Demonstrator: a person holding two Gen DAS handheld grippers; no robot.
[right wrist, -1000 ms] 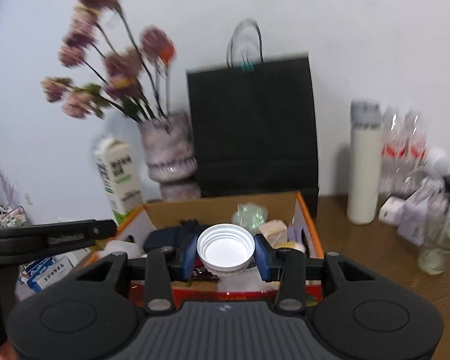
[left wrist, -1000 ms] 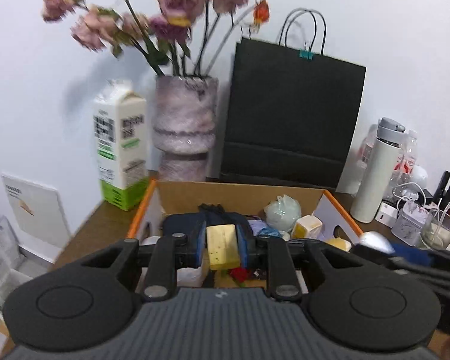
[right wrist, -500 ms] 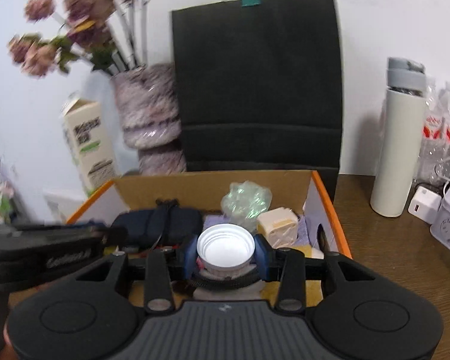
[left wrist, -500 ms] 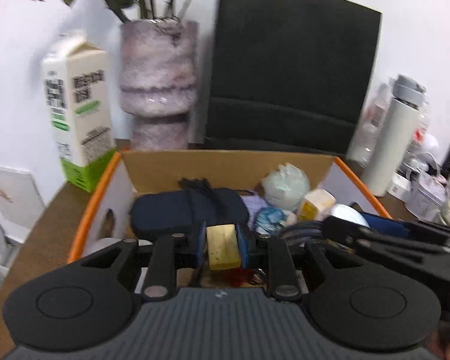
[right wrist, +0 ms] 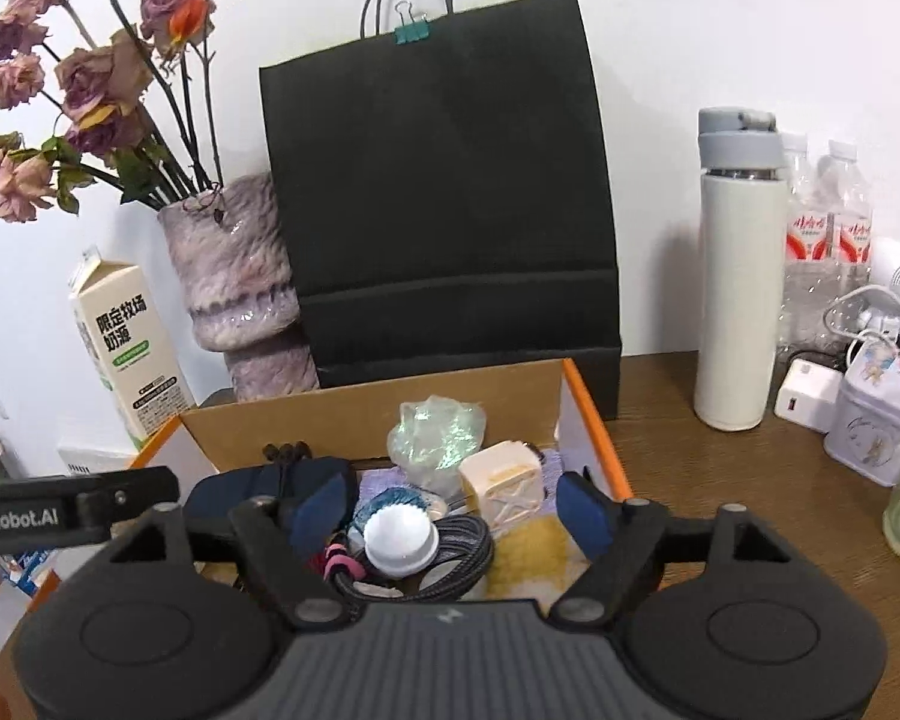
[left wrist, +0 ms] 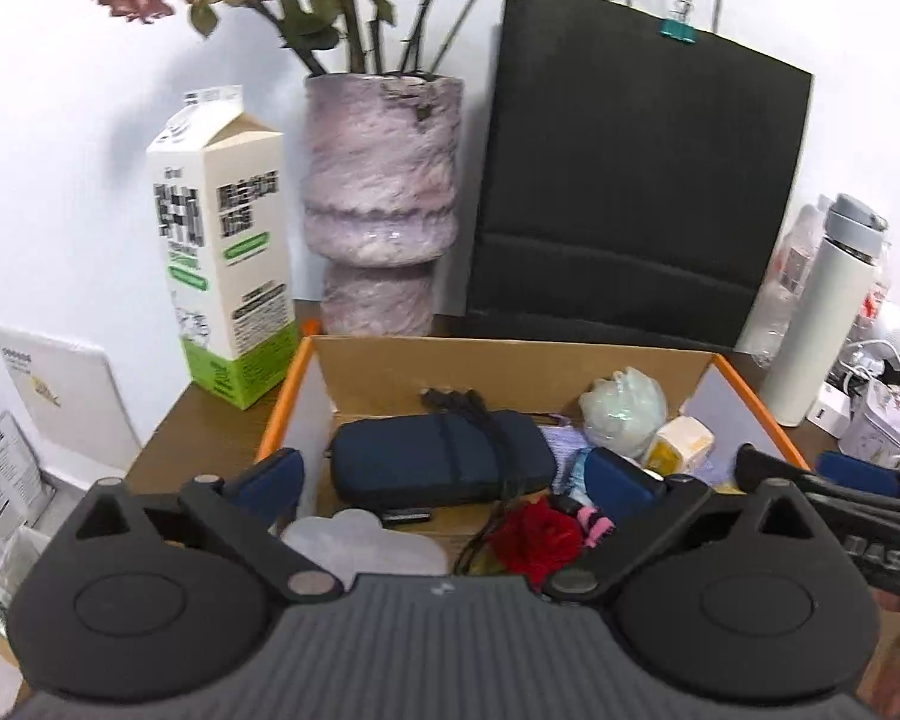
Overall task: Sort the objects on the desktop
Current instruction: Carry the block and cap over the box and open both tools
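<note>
Both the left claw (left wrist: 444, 477) and right claw (right wrist: 456, 510) gape empty. Just ahead of the right, the white cap (right wrist: 401, 539) looks light, rigid; pinch its rim.

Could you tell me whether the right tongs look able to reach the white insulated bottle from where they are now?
Probably yes: the right tongs are open and empty, and the white insulated bottle stands upright on bare desk beyond the cardboard box.

Before my claws sits the box (right wrist: 588, 414) on the tabletop (right wrist: 720, 468); pouch (left wrist: 432, 462) inside left, cap (right wrist: 399, 540) nearer; bag (right wrist: 438, 192) behind, flask (right wrist: 735, 300) right.
</note>
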